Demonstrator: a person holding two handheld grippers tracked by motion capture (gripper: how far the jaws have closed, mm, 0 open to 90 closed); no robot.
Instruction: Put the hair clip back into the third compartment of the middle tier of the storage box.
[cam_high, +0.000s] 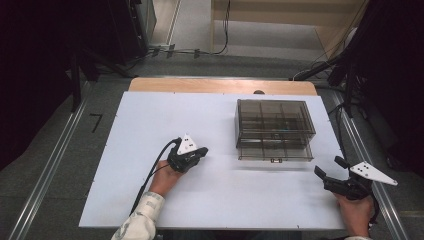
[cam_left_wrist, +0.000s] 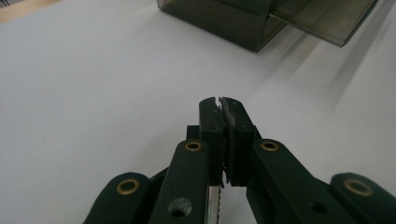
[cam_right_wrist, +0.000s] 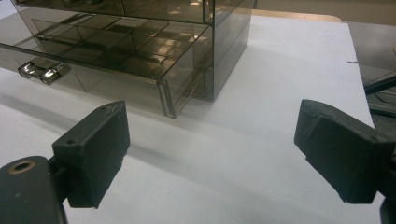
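smoked drawer box (cam_high: 275, 130) on white table (cam_high: 150, 200), grey floor (cam_high: 60, 150)

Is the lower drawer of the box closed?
No, the drawer sticks out from the front of the box, its handle well forward.

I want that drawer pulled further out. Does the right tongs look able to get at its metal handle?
Probably yes: the right tongs stand open, and bare table lies between them and the drawer's handle.

A lab — white-topped table (cam_high: 150, 150), floor cables (cam_high: 200, 51), dark stands (cam_high: 75, 75).
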